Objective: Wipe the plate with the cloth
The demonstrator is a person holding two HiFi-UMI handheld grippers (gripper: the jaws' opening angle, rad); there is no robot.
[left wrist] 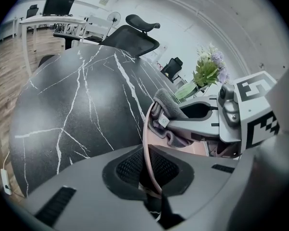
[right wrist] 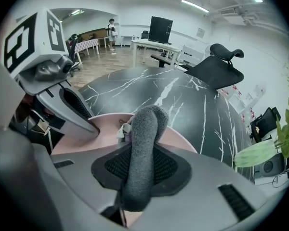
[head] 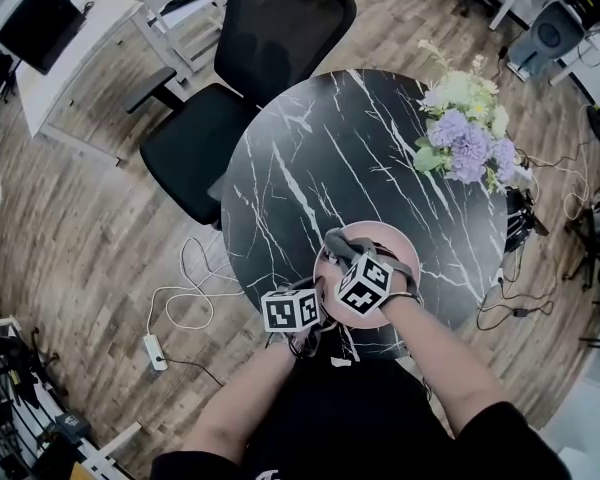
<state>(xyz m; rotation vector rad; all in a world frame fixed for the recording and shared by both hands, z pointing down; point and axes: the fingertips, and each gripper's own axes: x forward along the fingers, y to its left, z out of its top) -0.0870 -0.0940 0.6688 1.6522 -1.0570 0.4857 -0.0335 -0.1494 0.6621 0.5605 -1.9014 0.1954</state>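
Note:
A pink plate (head: pixel 400 244) lies at the near edge of the round black marble table (head: pixel 310 158). In the left gripper view, my left gripper (left wrist: pixel 147 170) is shut on the plate's thin rim (left wrist: pixel 145 129), which stands edge-on between the pads. My right gripper (right wrist: pixel 142 165) is shut on a grey cloth (right wrist: pixel 144 129) and holds it over the plate's pink surface (right wrist: pixel 103 124). In the head view the two marker cubes sit side by side above the plate's near side, the left gripper (head: pixel 317 296) at the rim, the right gripper (head: pixel 354 260) over the dish with the cloth (head: pixel 342 242) bunched ahead of it.
A vase of purple and white flowers (head: pixel 465 133) stands at the table's far right. A black office chair (head: pixel 265 58) is pushed against the far left side. Cables and a power strip (head: pixel 155 351) lie on the wooden floor to the left.

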